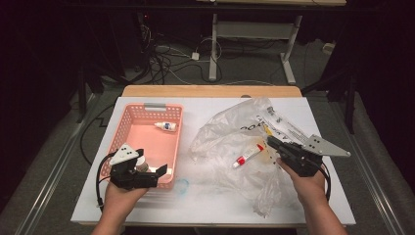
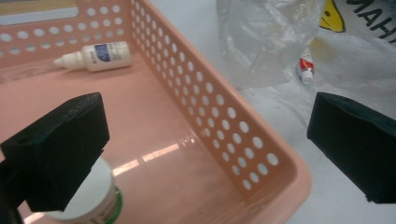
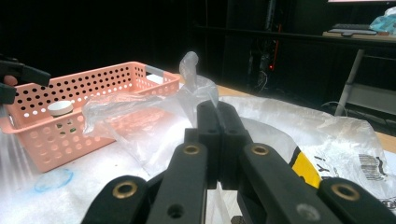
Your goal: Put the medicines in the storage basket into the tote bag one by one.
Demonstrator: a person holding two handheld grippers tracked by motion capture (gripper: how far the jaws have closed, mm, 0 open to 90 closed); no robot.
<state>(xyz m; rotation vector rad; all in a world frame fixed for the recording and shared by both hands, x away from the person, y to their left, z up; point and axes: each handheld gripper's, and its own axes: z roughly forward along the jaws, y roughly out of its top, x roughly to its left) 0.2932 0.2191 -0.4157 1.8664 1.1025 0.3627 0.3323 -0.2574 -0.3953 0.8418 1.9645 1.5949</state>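
The plastic bag lies crumpled on the right half of the white tabletop, and a fold of its clear film is pinched between the jaws of the right gripper, which are clenched tight together; in the right gripper view the film rises in a thin peak just above the two black tips. The bag spreads out from that pinch toward the middle of the tabletop, with black lettering and a yellow mark on its far side. A small red-and-white tube lies in the bag's folds just left of the right gripper's tips.

The left gripper hangs over the near end of the pink basket, its jaws released and standing wide apart with nothing between them. In the left gripper view one jaw is above the basket floor and the other is out past the basket's perforated wall, over the tabletop. Under the inner jaw stands a small white-lidded jar on the basket floor, in the near corner. A white dropper bottle with a blue label lies on its side near the basket's far end, well apart from the jar.

The basket sits on the left half of the tabletop, beside the bag.
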